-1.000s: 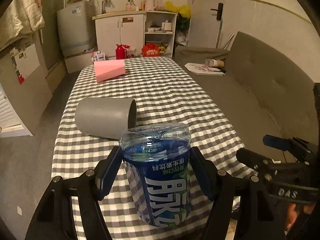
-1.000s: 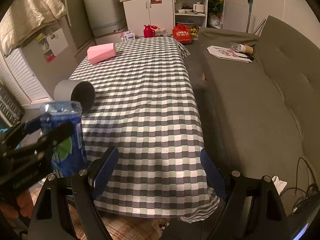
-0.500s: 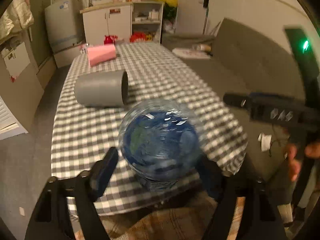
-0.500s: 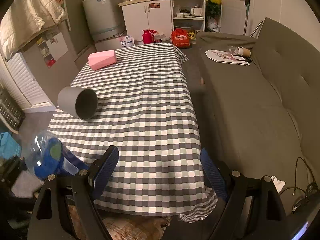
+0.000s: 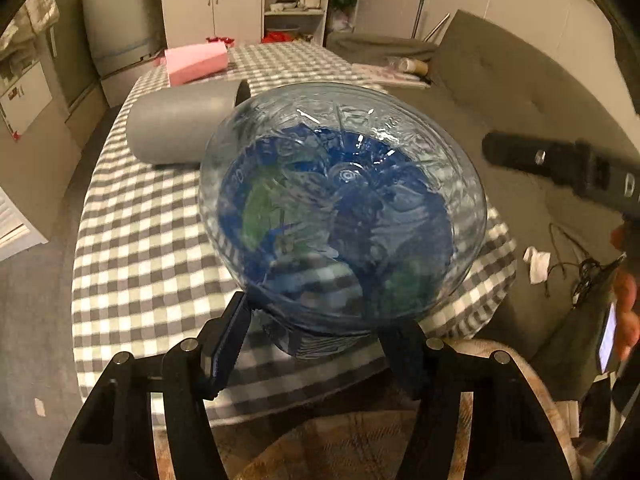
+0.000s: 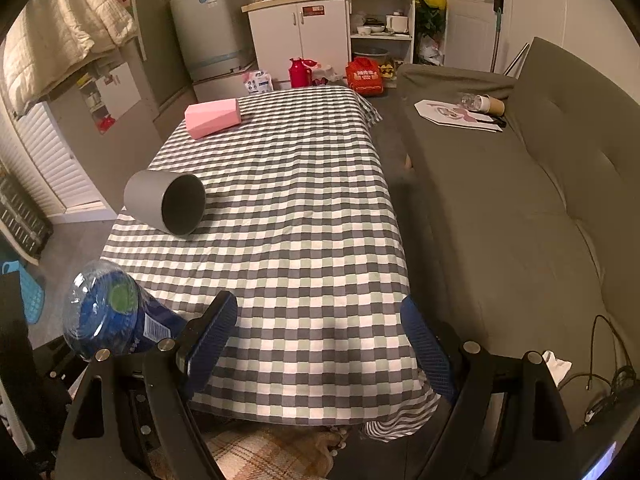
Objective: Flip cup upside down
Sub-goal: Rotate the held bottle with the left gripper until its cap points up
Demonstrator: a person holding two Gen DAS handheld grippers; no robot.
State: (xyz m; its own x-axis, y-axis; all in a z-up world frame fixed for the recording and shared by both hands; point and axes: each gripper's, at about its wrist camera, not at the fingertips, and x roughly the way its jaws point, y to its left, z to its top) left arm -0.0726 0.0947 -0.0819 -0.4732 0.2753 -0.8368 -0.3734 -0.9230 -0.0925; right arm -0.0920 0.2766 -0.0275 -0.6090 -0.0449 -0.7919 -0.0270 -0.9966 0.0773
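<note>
Cup [image 5: 344, 216] first: it's a clear plastic thing cut from a drinks bottle, with a blue and green printed label round the wall and that moulded star pattern on its base. In the left wrist view the base is pointing almost straight at the camera, so it's tipped well over, lifted off the bench [image 6: 304, 208] and hanging over the near edge. From the right wrist view you see the same cup [image 6: 106, 312] low on the left, tilted, base toward the room.

Handling guess: thin-walled, empty and very light, so it'll flip easily, but the wall probably gives and squashes if squeezed hard. Smooth plastic plus a glossy label could slip too. Best hold looks like the mid wall on opposite sides, which is about where it's held.

The left gripper [image 5: 320, 320] has its fingers [image 5: 226, 336] pressed against both sides of the cup's wall, opened roughly as wide as the cup, carrying it in the air. The right gripper [image 6: 320, 336] has its fingers [image 6: 212, 332] spread wide with nothing between them, just hovering over the near end of the bench.

Further out, a grey cup [image 6: 166, 202] lies on its side on the checked cloth, mouth facing the right camera, well apart from the held one. A pink box [image 6: 212, 118] sits near the far end. Sofa [image 6: 520, 184] runs along the right side.
</note>
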